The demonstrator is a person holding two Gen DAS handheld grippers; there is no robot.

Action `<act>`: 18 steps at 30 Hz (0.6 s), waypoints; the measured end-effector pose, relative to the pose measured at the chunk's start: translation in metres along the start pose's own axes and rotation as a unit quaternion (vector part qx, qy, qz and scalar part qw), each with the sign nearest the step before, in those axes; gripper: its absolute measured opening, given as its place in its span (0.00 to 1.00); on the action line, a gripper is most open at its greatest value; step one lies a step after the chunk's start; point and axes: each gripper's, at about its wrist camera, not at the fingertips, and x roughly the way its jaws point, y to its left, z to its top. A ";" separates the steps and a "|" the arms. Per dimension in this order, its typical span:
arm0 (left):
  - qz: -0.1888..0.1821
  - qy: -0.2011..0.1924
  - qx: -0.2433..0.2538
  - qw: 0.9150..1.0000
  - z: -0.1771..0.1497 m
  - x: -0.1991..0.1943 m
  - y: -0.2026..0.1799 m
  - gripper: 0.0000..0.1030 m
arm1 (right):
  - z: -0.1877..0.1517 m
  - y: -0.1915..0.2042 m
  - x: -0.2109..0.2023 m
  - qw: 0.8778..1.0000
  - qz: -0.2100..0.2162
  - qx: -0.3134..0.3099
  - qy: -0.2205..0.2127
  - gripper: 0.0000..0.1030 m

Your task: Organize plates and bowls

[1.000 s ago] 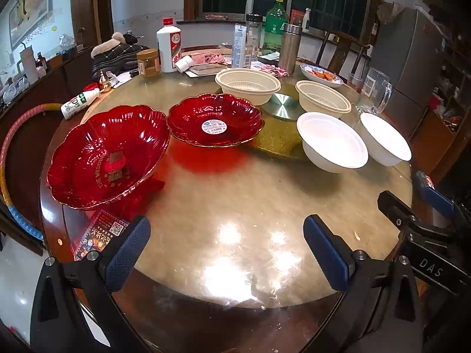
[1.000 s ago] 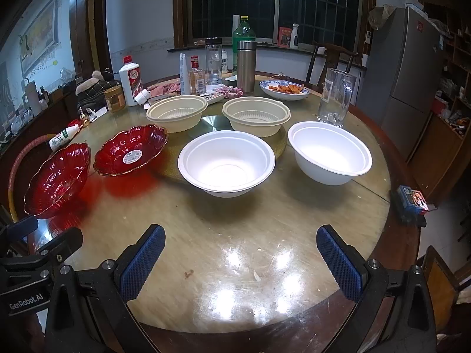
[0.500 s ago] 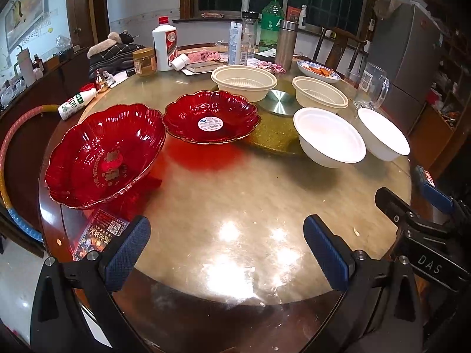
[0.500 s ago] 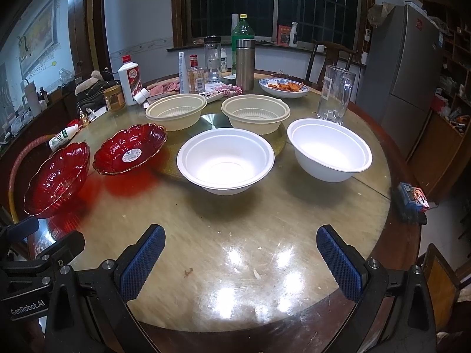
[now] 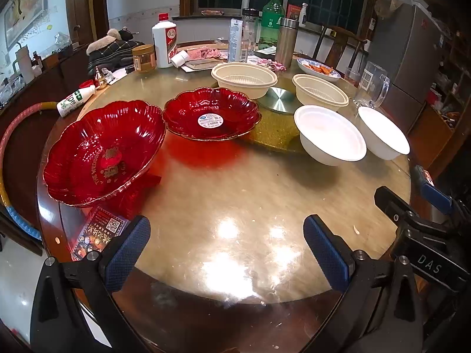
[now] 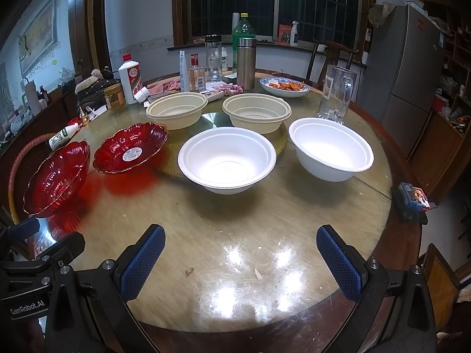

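Two red scalloped glass dishes stand at the table's left: a footed one (image 5: 103, 153) and a flatter one with a sticker (image 5: 211, 114). Two white foam bowls (image 6: 226, 158) (image 6: 331, 148) sit mid-table, with two cream bowls (image 6: 176, 111) (image 6: 256, 111) behind them. My left gripper (image 5: 226, 250) is open above the table's near edge, empty, right of the footed dish. My right gripper (image 6: 240, 257) is open too, empty, in front of the white bowls.
A round wooden table (image 6: 403, 235) with a glass top and a turntable (image 5: 273, 132). Bottles, a steel flask (image 6: 246, 61), a glass mug (image 6: 337, 95) and a plate of food (image 6: 284, 86) crowd the far side. A card pack (image 6: 412, 195) lies at the right rim.
Both views have drifted only slightly; the dishes and bowls stay put and both grippers remain open.
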 end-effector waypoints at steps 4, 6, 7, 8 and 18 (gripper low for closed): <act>0.000 0.000 0.000 1.000 0.000 0.000 0.000 1.00 | 0.001 0.001 0.000 1.000 0.000 0.000 0.000 1.00; 0.000 0.001 0.000 1.000 0.000 0.000 0.000 1.00 | 0.001 0.001 0.000 1.000 0.000 0.000 0.000 1.00; 0.000 0.001 0.000 1.000 0.000 0.000 0.000 1.00 | 0.001 0.001 0.000 1.000 0.001 0.000 0.000 1.00; 0.000 0.000 0.000 1.000 0.000 0.000 0.000 1.00 | 0.001 0.001 0.000 1.000 0.001 -0.001 0.000 1.00; 0.001 -0.002 0.003 1.000 0.000 -0.002 -0.002 1.00 | 0.002 0.003 0.000 1.000 0.002 -0.002 0.000 1.00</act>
